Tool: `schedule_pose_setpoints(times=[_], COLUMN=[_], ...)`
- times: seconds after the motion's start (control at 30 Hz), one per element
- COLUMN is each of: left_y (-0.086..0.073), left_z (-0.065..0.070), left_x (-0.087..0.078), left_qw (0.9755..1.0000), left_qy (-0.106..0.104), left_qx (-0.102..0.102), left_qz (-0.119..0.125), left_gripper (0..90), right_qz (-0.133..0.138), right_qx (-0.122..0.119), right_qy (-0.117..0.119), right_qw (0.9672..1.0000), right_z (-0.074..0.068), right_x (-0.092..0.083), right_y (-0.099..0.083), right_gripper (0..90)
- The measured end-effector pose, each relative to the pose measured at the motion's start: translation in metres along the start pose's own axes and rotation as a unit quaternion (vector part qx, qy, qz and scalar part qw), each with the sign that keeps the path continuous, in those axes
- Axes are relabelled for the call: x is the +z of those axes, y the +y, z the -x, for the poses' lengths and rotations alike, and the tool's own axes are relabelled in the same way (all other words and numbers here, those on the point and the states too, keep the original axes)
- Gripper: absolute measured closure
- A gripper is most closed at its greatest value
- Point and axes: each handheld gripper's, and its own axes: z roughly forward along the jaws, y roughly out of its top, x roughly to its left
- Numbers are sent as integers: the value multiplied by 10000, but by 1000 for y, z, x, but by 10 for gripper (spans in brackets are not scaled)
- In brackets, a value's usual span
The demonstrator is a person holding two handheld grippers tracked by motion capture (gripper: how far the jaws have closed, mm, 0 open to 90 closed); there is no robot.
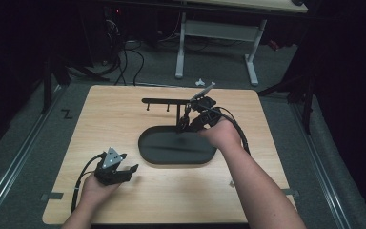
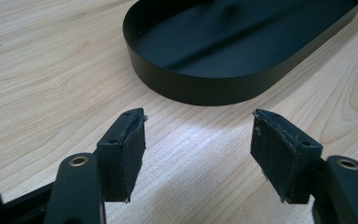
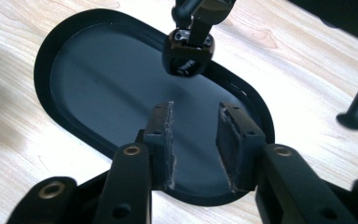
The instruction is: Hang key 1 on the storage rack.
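Left jaws: my left gripper (image 2: 198, 126) sits low on the table (image 2: 51, 70), just off the near rim of the tray (image 2: 200, 88); pads spread wide, nothing between them.
Right jaws: my right gripper (image 3: 195, 116) hovers above the tray's far end, pads apart with bare tray floor showing in the gap (no contact with anything).
Task's thing: a small black fob (image 3: 188, 58) dangles over the tray's far rim, just beyond my right pads, hung from something above it.
Rack: a black bar with hooks (image 1: 171, 101) stands along the tray's far side.
Step in hand: I judge this the hanging of the fob over the tray; it hangs free of my grip.
Next move: back the right jaws off straight, without brushing the fob or setting it swinging.
View differences: my right gripper view gives the fob close up; the high view gives the whole rack, with the fob lost behind my gripper; my left gripper view gives the tray's near wall.
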Motion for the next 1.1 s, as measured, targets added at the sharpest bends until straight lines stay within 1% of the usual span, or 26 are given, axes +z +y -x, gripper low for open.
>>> schedule_pose_setpoints(times=[0.1, 0.2, 0.33, 0.4, 0.43, 0.47, 0.57, 0.67, 0.73, 0.83, 0.97, 1.1], left_y=[0, 0, 0, 0, 0, 0, 0, 0, 0, 0, 0, 0], left_z=[0, 0, -1, -1, -2, -2, -1, -1, 0, 0, 0, 0], left_x=[-1, 0, -1, -1, -1, -1, -1, 0, 0, 0, 0, 0], left_qw=[10000, 10000, 10000, 10000, 10000, 10000, 10000, 10000, 10000, 10000, 10000, 10000], left_qy=[-10, 4, 22, 28, 22, 16, 21, 13, 10, 0, -3, -9], left_qx=[-1, 5, 12, 11, 10, 9, 3, 7, 7, 2, 13, 20], left_qz=[-8, -11, -22, -18, -28, -41, -18, -24, -26, -41, -50, -64], left_gripper=[357, 356, 353, 353, 353, 353, 353, 353, 353, 353, 352, 352], right_qz=[20, -55, -38, -52, -45, -59, -61, -56, -66, -80, -160, -232], right_qx=[-17, -24, -78, -123, -199, -148, -282, -300, -253, -306, -334, -264], right_qy=[0, 28, 71, 86, 76, 97, 57, 40, 70, 44, 85, 132], right_qw=[10000, 10000, 9999, 9999, 9998, 9998, 9996, 9995, 9996, 9995, 9993, 9993], right_z=[0, -2, -1, -2, -2, -3, -3, -3, -4, -6, -8, -10], right_x=[1, 3, 4, 4, 4, 4, 5, 6, 7, 10, 17, 26], right_y=[-4, -10, -20, -26, -29, -33, -44, -55, -62, -73, -90, -106], right_gripper=[622, 620, 618, 615, 613, 611, 593, 580, 575, 569, 562, 555])
